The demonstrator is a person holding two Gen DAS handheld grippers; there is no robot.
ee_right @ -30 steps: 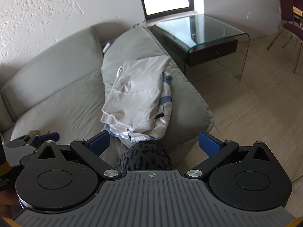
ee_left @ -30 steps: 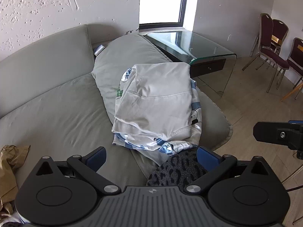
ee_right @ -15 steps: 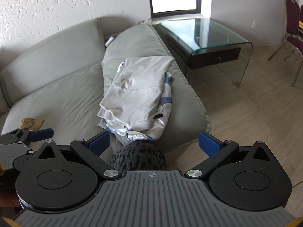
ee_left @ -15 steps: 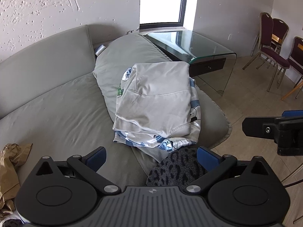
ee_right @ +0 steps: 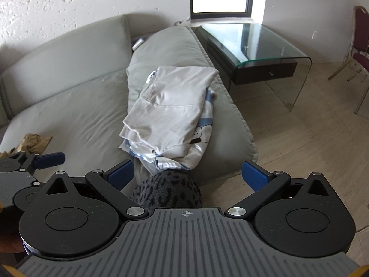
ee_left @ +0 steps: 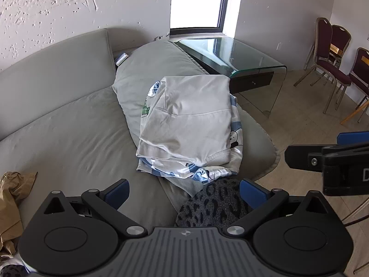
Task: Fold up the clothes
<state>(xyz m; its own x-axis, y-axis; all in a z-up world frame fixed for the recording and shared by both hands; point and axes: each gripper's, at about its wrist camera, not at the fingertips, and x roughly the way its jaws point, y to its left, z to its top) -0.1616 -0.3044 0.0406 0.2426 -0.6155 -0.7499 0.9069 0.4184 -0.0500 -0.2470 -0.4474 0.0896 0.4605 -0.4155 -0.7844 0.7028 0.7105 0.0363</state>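
Progress stands well along, as far as these views show. 2 garments sit stacked on the grey cushion (ee_left: 161, 69) at the sofa's (ee_left: 57, 97) end: a pale grey folded garment (ee_left: 191, 117) lies on top of a white and blue printed garment (ee_left: 235, 136), whose edges show along the right side and the near end. The top piece is squared off with a visible seam across it; the lower piece looks folded too, though its near hem bunches loosely. A crumpled tan garment (ee_left: 13, 198) lies on the sofa seat at the left, well apart from the stack, and appears unfolded. A dark spotted fabric item (ee_left: 214, 203) sits just in front of the stack's near end; whether it is clothing for this task cannot be told. Judged from this, the tan piece is the likely remaining work.

The left hand-held gripper (ee_left: 184, 191) has its 2 blue fingers spread wide, with nothing between them; it hangs above the sofa seat and the dark spotted item, touching neither as far as can be seen. The right hand-held gripper (ee_right: 191, 172) is likewise spread wide and empty, positioned short of the stack's near end, with the spotted item below it. Neither hand-held gripper contacts the stack. A glass table (ee_right: 265, 43) stands beside the cushion, carrying nothing related to the task.
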